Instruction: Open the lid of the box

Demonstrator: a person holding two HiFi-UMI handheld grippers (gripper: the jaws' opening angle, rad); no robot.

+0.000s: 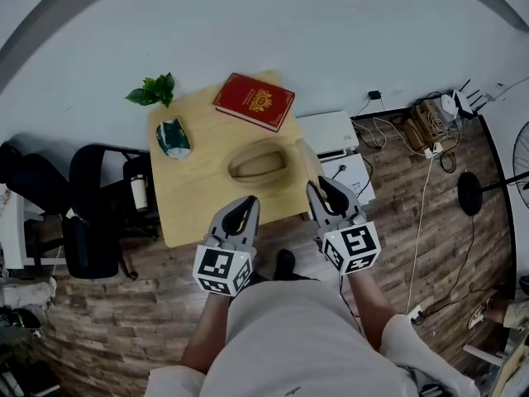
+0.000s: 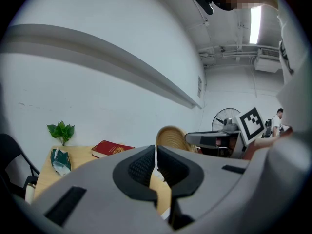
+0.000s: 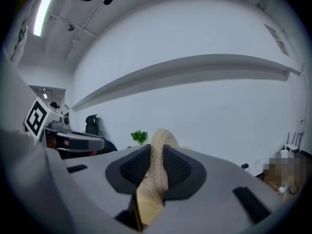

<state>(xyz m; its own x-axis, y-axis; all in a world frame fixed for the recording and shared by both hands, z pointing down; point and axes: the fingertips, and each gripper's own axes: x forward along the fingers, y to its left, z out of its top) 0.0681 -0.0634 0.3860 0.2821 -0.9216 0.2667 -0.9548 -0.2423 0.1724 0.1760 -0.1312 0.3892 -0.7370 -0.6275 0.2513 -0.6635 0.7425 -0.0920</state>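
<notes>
An oval woven box (image 1: 258, 162) lies open-topped in the middle of the small wooden table (image 1: 186, 197). Its woven lid (image 1: 307, 160) is lifted off to the right and stands on edge, with my right gripper (image 1: 321, 187) shut on its rim. In the right gripper view the lid (image 3: 161, 140) rises between the pads of that gripper (image 3: 156, 156). My left gripper (image 1: 242, 207) hovers at the table's near edge, jaws shut on nothing. The left gripper view has its tips (image 2: 156, 152) together, with the raised lid (image 2: 171, 138) and the right gripper (image 2: 214, 139) beyond.
A red book (image 1: 254, 100) lies at the table's far side, a green plant (image 1: 153, 89) at its far left corner, a teal packet (image 1: 173, 137) on the left. A black chair (image 1: 95, 213) stands left of the table, white units (image 1: 331, 135) and cables (image 1: 421, 126) right.
</notes>
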